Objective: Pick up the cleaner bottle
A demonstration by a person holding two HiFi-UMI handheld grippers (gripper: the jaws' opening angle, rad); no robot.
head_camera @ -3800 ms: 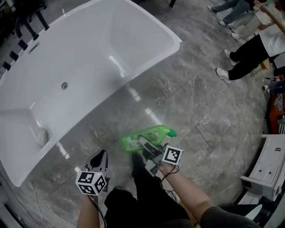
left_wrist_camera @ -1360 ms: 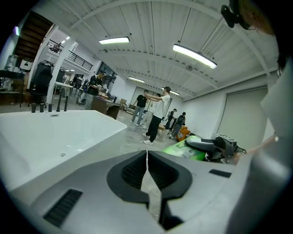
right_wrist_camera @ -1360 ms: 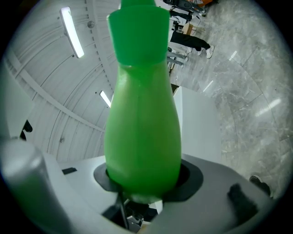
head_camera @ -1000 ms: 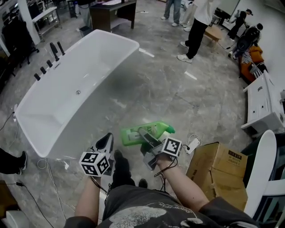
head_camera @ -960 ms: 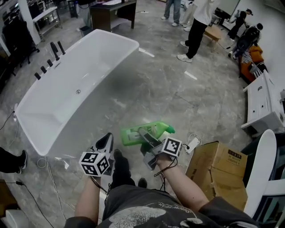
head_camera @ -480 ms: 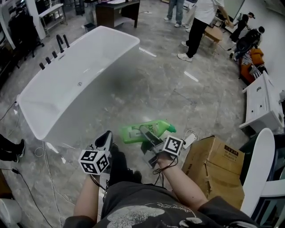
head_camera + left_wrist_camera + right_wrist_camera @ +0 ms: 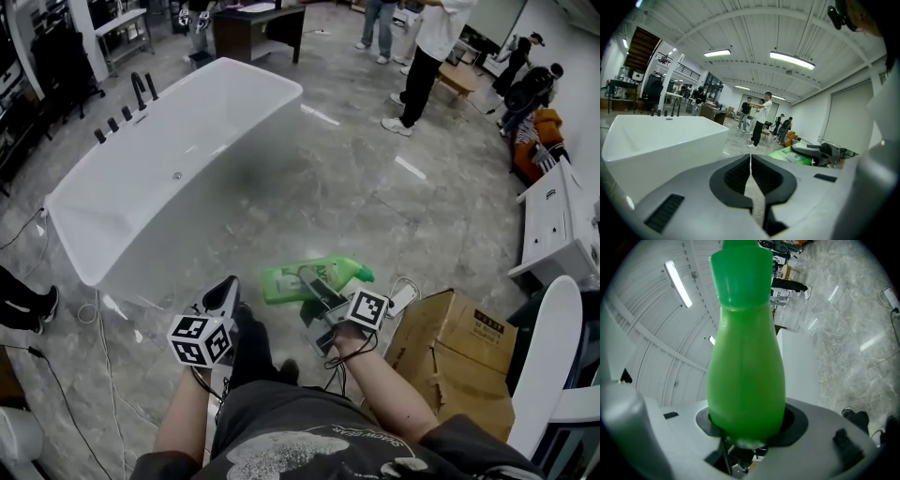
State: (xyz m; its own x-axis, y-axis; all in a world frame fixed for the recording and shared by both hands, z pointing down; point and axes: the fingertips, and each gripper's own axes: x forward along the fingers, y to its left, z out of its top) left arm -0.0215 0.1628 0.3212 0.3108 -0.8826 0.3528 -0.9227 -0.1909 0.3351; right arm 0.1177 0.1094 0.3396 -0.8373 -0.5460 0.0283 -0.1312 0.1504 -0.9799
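Left gripper [image 7: 225,292], marker cube at its rear: held low at the wearer's left, jaws pressed together with nothing between them. Right gripper [image 7: 315,285], marker cube likewise: jaws spread around the lower body of the cleaner bottle [image 7: 282,282] and pinching it on both sides. Cleaner bottle: bright green plastic, green cap, white label; lying on its side in the right gripper's jaws, cap toward the head view's right, carried clear of the floor in front of the wearer. Dark trouser leg and shoe [image 7: 251,345]: between the two grippers, below them. Cardboard box [image 7: 452,353]: brown, on the floor at the wearer's right. White power strip [image 7: 402,298] with cable: on the floor just beside the box. Floor [image 7: 375,202]: glossy grey marble-pattern tiles. Bathtub [image 7: 141,239]: white, freestanding, ahead and to the left; black tap fittings [image 7: 141,89] along its far side. White cabinet [image 7: 555,234]: right edge. Dark desk [image 7: 258,21]: far end of the room. Standing people [image 7: 429,52]: far end, well apart from the tub.
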